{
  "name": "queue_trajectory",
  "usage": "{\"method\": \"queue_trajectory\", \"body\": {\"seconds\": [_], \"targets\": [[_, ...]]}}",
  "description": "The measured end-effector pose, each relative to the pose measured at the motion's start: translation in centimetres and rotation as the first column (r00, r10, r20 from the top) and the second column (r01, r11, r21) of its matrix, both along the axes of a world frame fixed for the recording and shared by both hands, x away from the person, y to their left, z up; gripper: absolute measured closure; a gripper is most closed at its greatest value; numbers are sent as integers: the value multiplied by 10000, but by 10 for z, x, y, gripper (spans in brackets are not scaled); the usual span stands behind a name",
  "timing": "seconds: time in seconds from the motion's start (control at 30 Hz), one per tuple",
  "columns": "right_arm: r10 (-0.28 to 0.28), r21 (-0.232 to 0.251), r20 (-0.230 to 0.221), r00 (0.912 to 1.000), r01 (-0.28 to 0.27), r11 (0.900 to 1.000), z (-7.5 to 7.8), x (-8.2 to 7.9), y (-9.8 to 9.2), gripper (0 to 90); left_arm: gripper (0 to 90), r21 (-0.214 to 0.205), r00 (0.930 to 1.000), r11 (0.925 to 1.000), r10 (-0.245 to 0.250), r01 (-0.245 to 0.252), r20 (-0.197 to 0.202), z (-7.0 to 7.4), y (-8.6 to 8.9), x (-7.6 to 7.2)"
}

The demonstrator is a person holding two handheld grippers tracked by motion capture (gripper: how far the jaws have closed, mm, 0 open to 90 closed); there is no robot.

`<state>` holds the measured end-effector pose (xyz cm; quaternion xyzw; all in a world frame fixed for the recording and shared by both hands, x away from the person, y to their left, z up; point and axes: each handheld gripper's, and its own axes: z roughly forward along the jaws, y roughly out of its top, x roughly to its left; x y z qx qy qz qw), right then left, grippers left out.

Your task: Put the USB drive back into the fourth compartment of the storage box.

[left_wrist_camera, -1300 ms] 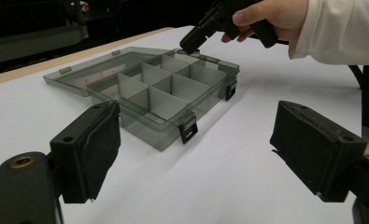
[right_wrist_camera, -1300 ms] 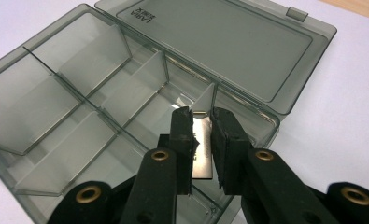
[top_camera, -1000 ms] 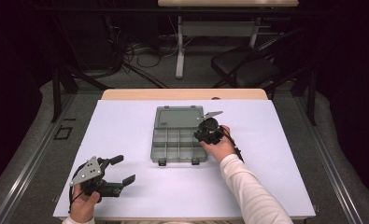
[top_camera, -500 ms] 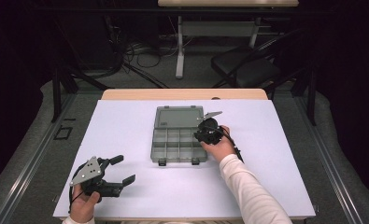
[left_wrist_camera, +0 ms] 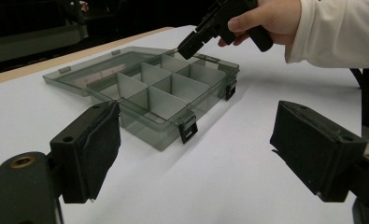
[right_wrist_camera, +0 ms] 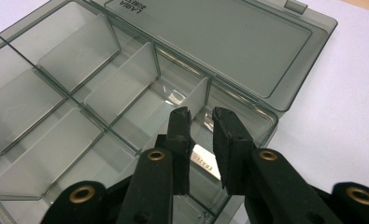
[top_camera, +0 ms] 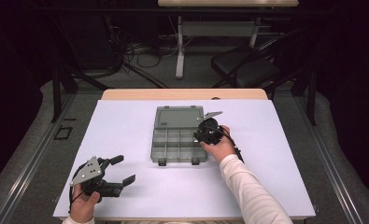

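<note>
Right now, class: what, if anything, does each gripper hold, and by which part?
Nothing. The left gripper is open above the table. The right gripper has its jaws slightly apart, over the organiser box, with nothing between them.

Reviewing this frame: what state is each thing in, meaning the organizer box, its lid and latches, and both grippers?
Organizer box: open, compartments look empty.
Lid: folded back flat on the table.
Latches: undone, hanging at the front wall.
Left gripper: jaws wide open, holding nothing, away from the box.
Right gripper: jaws nearly closed with a narrow gap, empty, tips over a box corner compartment.
</note>
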<state>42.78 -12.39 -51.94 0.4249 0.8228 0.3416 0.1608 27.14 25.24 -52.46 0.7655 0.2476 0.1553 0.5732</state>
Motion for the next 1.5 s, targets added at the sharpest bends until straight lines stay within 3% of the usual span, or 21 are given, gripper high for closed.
{"method": "queue_trajectory", "body": {"seconds": [0.7, 0.97, 1.4, 1.5], "targets": [[364, 103, 500, 9981, -369, 9993, 8, -8, -2, 524, 158, 7, 10000, 10000, 56, -56, -22, 0, 0, 0], [407, 284, 375, 9985, -418, 9987, 13, -11, -4, 433, 158, -50, 9999, 10000, 58, -59, -87, -1, 1, 1], [792, 526, 462, 9958, -816, 9953, 25, -22, -9, 371, 158, -126, 9998, 9999, 114, -116, -133, -1, 2, 2], [850, 591, 478, 9952, -877, 9944, 27, -25, -9, 312, 157, -143, 9998, 9998, 142, -144, -152, -2, 2, 4]]}}
